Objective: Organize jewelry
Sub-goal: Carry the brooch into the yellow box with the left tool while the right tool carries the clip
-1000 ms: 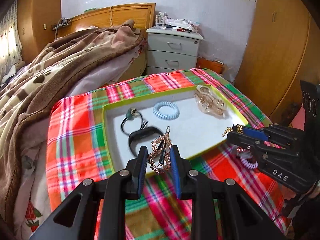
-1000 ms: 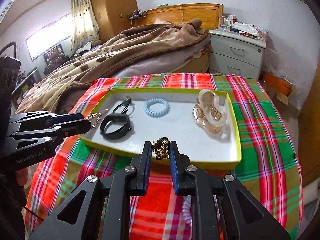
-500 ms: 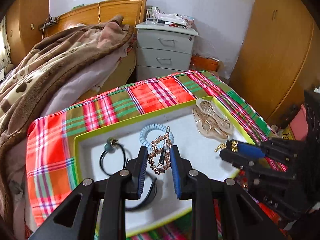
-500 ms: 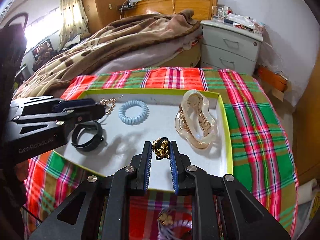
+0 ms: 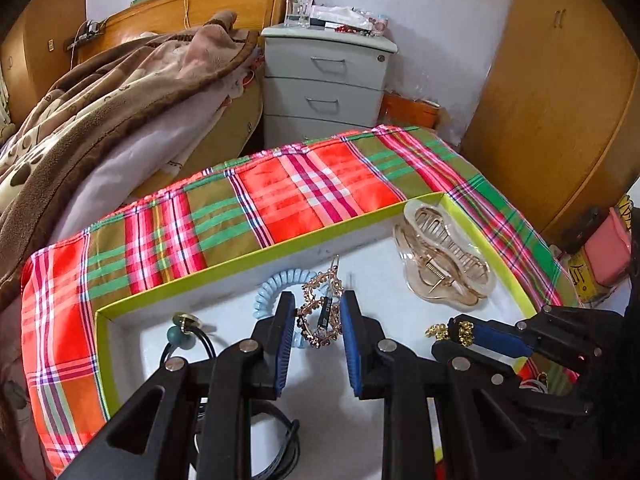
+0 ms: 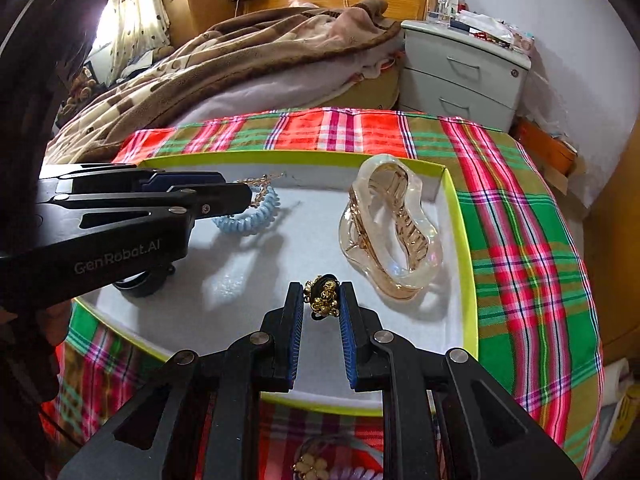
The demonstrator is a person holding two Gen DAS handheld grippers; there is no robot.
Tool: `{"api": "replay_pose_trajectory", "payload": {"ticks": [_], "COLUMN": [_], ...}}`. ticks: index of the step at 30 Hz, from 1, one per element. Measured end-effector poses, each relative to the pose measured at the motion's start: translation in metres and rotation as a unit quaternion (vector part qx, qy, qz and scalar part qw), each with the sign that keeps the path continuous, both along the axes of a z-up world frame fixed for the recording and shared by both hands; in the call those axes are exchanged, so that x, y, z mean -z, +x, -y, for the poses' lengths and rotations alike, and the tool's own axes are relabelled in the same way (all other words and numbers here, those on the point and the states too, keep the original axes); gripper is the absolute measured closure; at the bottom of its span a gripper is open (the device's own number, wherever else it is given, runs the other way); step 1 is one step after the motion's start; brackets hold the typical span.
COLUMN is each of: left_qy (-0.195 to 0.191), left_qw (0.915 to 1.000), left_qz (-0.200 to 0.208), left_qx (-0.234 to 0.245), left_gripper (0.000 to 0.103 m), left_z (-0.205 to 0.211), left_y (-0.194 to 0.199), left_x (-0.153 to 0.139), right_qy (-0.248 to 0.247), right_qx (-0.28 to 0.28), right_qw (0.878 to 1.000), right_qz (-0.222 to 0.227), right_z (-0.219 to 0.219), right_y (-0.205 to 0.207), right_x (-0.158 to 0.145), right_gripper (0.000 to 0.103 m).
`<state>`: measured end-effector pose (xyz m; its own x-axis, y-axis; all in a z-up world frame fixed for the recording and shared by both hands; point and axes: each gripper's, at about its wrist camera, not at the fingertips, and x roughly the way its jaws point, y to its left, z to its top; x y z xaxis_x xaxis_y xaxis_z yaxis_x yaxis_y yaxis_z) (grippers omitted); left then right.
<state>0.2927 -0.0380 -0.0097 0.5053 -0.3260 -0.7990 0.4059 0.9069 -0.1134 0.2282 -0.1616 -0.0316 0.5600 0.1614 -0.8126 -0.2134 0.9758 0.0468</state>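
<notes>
Our left hand-held gripper [image 5: 318,318] pinches a rose-gold beaded hair clip [image 5: 322,308] between its blue pads, held above the white tray with a lime-green rim [image 5: 248,258]. In this left wrist view a pale blue spiral hair tie [image 5: 270,290] lies in the tray behind the clip, and a clear amber claw clip [image 5: 440,256] rests near the far right corner. From the right wrist view, our right hand-held gripper [image 6: 320,302] clasps a gold-beaded black hair tie [image 6: 324,296] over the tray floor, just beside the claw clip. The tray sits on a red and green plaid desk cloth [image 6: 516,216].
</notes>
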Motion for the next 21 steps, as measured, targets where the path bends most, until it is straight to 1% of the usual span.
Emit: {"api": "replay_pose_trajectory", "payload": {"ticks": [9,11,21], "left_qy": [0.002,0.004,0.003], "left_qw": [0.9999,1.0000,0.9999], "left_qz": [-0.010,-0.006,-0.013], "left_qx": [-0.001,-0.001,-0.003], "left_gripper": [0.078,0.078,0.078], "left_z": [0.002,0.002,0.002], "left_y": [0.003,0.000,0.001], "left_x": [0.010,0.009,0.011], "right_qy": [-0.019,-0.020,-0.017], "right_qx": [0.000,0.000,-0.004], "right_qw": [1.000,1.000,1.000], "right_qz": [-0.005,-0.007,-0.011], "right_z": [-0.004,-0.003,-0.003], "right_y": [0.005,0.006,0.007], "right_x": [0.002,0.003,0.004], "right_gripper": [0.084,0.084,0.084]}}
